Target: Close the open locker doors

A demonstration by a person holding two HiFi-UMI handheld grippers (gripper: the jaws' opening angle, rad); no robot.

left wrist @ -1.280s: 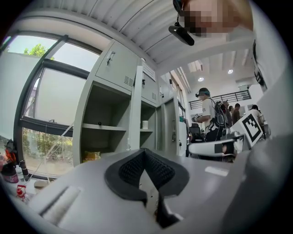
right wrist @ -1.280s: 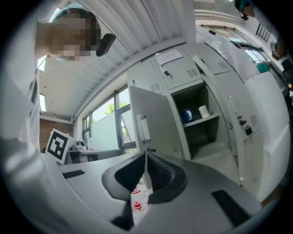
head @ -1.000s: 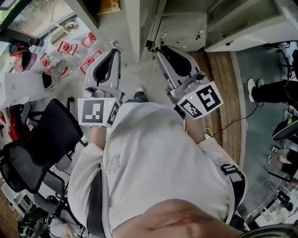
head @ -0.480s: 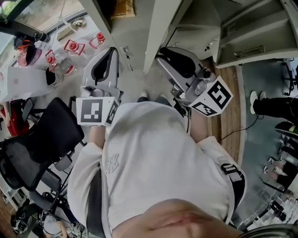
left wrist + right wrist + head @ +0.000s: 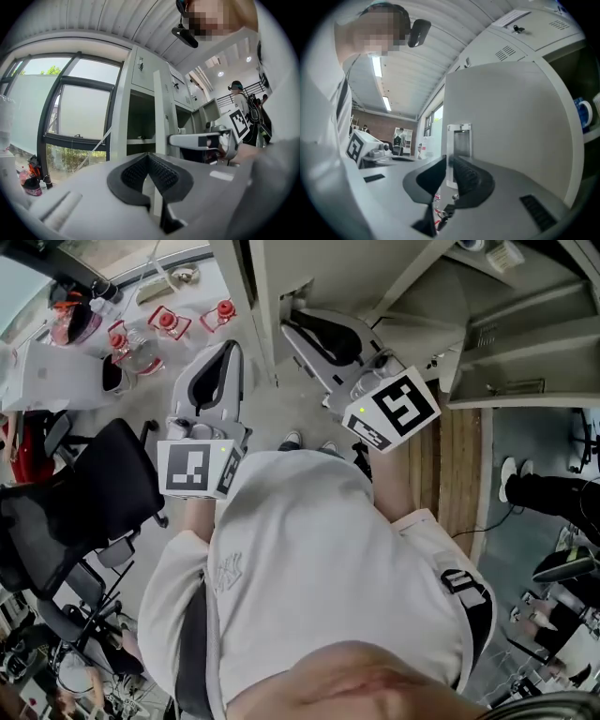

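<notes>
A bank of grey lockers (image 5: 487, 324) runs along the top of the head view. One open door (image 5: 258, 306) juts out edge-on between my two grippers. My right gripper (image 5: 289, 322) is shut and empty, its tips at that door. In the right gripper view the tips (image 5: 449, 164) point at the door's grey inner face (image 5: 511, 122), just below its latch plate (image 5: 460, 138). My left gripper (image 5: 229, 348) is shut, empty, and held on the door's left side. Past its tips (image 5: 149, 161) stands an open locker compartment (image 5: 140, 117) with a shelf.
A black office chair (image 5: 103, 493) stands at my left. A white table (image 5: 56, 381) with red items sits behind it. A person's legs (image 5: 553, 493) show at the right, beyond a wooden floor strip (image 5: 459, 456). A blue mug (image 5: 582, 114) sits inside the open locker.
My right gripper has swung left and forward, up to the open door. The lockers have come closer in view. My left gripper has hardly moved.
</notes>
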